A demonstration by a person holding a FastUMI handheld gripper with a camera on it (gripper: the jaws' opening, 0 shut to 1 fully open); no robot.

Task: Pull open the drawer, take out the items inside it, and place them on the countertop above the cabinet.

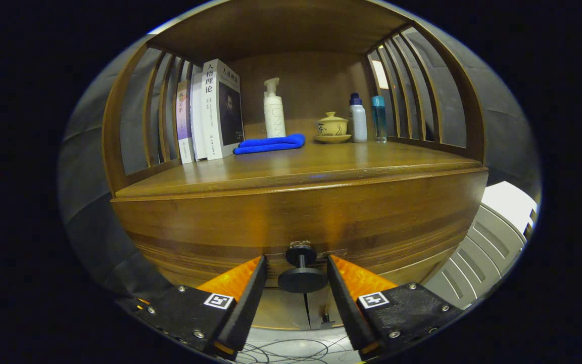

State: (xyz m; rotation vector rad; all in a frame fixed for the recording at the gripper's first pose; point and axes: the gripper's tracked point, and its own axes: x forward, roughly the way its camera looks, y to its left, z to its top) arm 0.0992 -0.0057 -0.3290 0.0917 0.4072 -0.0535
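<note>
The claw [297,283] is open, its two fingers flanking the black drawer knob [302,273] with a gap on each side. The knob projects from the closed wooden drawer front [301,222] directly below the tabletop [321,164]. On the tabletop, well beyond the fingers, are upright books [215,111], a folded blue cloth [271,143], a white pump bottle [274,110] and a lidded cup [332,126].

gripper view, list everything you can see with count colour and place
cabinet: 1, brown wood, slatted sides
drawer knob: 1, black, between the fingers, drawer shut
books: about 4, pale covers, upright at the countertop's far end
cloth: 1, blue, folded beside the books
pump bottle: 1, white, behind the cloth
lidded cup on saucer: 1, yellowish
bottles: 2, one white, one blue, next to the cup
gripper: 1, black with orange fingers, open around the knob, not pressing it
</note>
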